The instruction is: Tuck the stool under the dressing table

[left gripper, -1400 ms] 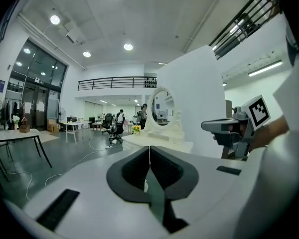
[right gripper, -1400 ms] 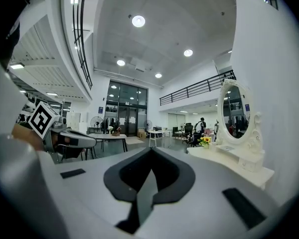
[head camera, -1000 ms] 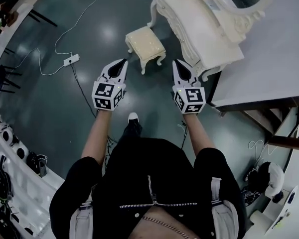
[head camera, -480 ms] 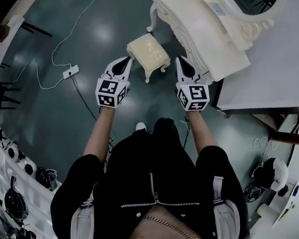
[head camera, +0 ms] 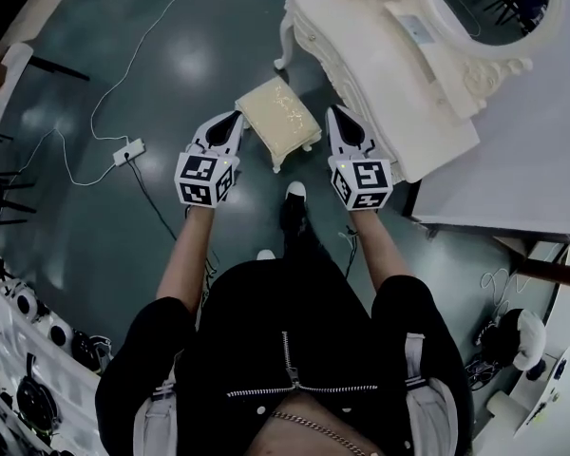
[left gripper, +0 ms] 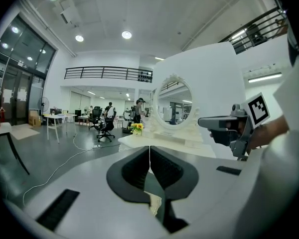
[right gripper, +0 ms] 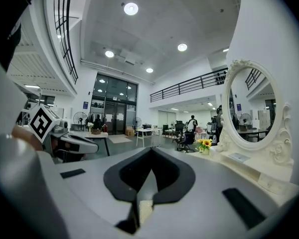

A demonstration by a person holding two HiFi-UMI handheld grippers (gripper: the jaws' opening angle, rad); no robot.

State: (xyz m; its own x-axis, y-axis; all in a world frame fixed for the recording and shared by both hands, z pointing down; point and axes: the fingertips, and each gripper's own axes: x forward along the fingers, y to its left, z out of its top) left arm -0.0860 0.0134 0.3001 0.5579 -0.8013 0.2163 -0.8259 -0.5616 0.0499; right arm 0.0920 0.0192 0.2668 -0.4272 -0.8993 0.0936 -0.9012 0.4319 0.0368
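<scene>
Left gripper (head camera: 234,120) and right gripper (head camera: 335,114) were both closed and empty. They flanked the stool (head camera: 278,115) about equally, and contact could not be confirmed. The stool stood just outside the dressing table (head camera: 389,84), on the right gripper's side, with its long axis roughly parallel to the table's front.

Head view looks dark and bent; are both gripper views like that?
Head view: dim, ceiling-light glare spots on the floor, edges bowed. Left gripper view: bright, fisheye-round, the left gripper blurred up close. Right gripper view: likewise bright, railing bowed.
</scene>
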